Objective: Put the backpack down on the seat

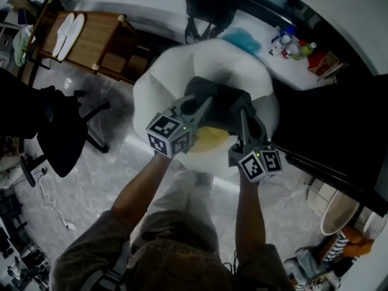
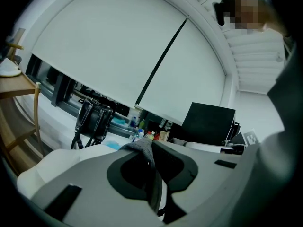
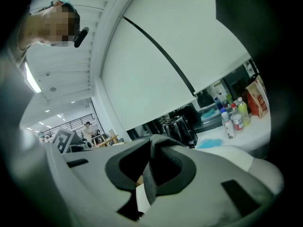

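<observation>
A dark grey backpack [image 1: 223, 105] hangs just over a round white seat [image 1: 163, 77] in the middle of the head view, with a yellow patch [image 1: 210, 138] showing below it. My left gripper [image 1: 203, 103] holds its left side and my right gripper [image 1: 242, 113] its right side. In the left gripper view the left gripper [image 2: 154, 174] is shut on a grey fabric strap [image 2: 141, 146]. The right gripper [image 3: 150, 169] is likewise shut on a grey strap [image 3: 158, 142]. Whether the backpack rests on the seat I cannot tell.
Behind the seat runs a white counter [image 1: 151, 11] with a black handbag [image 1: 209, 5], a blue cloth [image 1: 242, 40] and several bottles [image 1: 291, 44]. A wooden rack [image 1: 103, 41] stands at the far left, a black office chair [image 1: 60, 132] at the left, a black panel [image 1: 339, 132] at the right.
</observation>
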A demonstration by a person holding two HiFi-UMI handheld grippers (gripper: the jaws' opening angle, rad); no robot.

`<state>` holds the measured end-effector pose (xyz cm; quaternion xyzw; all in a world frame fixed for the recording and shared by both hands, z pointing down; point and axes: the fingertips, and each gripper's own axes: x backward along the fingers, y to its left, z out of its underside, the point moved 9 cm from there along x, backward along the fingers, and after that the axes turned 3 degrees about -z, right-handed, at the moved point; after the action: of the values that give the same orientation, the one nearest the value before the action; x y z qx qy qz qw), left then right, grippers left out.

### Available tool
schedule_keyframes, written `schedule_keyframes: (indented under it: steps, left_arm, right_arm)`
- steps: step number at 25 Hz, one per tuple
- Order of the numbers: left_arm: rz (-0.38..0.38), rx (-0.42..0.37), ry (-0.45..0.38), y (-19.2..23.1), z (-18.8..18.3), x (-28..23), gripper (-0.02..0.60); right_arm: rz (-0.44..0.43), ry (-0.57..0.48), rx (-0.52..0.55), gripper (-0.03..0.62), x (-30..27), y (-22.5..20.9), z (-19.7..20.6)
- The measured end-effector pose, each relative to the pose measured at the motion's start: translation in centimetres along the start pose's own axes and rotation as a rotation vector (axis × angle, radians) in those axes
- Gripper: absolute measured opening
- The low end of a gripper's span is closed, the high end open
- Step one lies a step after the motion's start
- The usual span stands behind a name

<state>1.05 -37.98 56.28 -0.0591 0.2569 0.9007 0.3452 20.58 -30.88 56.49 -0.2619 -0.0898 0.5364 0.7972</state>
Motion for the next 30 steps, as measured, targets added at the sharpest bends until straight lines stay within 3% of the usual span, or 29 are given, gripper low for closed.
schedule_keyframes:
  steps: [8,18,30]
  left_arm:
    - [-0.034,-0.010,0.025,1.5,1.5,-1.4,0.029]
    - [-0.073,-0.118,0.021,3.5,4.0,-4.3,0.031]
    - [-0.085,-0.147,0.025,5.9,7.2,-7.0,0.031]
  right_arm:
    - [0.040,0.006,0.028,0.035,-1.9,-0.9,2.0]
    - [0.081,0.044,0.079,0.040,-4.9,-3.0,5.3]
    - [0.126,0.095,0.098,0.041,-8.3,-5.2,9.8]
